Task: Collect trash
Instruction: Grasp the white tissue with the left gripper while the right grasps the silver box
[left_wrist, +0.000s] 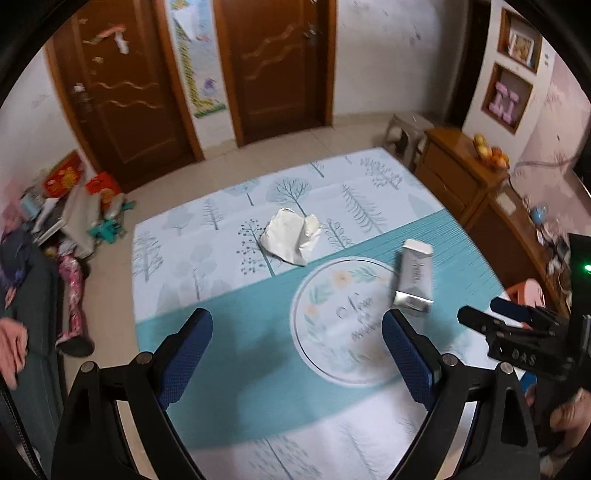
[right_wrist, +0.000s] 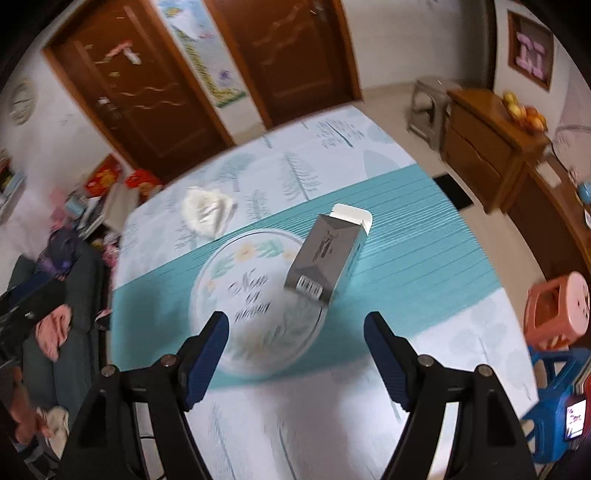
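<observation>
Left gripper: your left gripper (left_wrist: 297, 341) hangs over the teal band of the play mat (left_wrist: 236, 317), jaws spread wide with nothing between the blue pads (left_wrist: 188, 354).
Right gripper: your right gripper (right_wrist: 295, 345) is likewise splayed and empty, poised above the round floral emblem (right_wrist: 255, 295) printed on the mat; in the left wrist view it shows side-on at the right edge (left_wrist: 491, 314).
Grey carton: the grey carton (right_wrist: 325, 254), white flap (right_wrist: 352, 216) at its far end and barcode at its near end, lies on the mat at the right rim of the emblem, just ahead of your right gripper and apart from both pads. In the left view it sits (left_wrist: 413, 277) just beyond the right-hand pad of your left gripper.
Crumpled paper: a white crumpled paper (left_wrist: 291, 234) rests on the tree-print part of the mat, further out than the carton and well apart from it; your right camera catches it (right_wrist: 207, 210) up and to the left, blurred.
Contact: neither gripper looks to be touching any trash, though motion blur softens the edges.
Surroundings: two brown doors (left_wrist: 273, 66) stand behind the mat, a wooden cabinet (left_wrist: 458, 166) with a bowl of fruit (left_wrist: 491, 151) runs along the right, a pink stool (right_wrist: 557, 310) and a blue stool (right_wrist: 554, 406) sit near your right side, and cluttered boxes (left_wrist: 70, 192) pile up by the left wall.
</observation>
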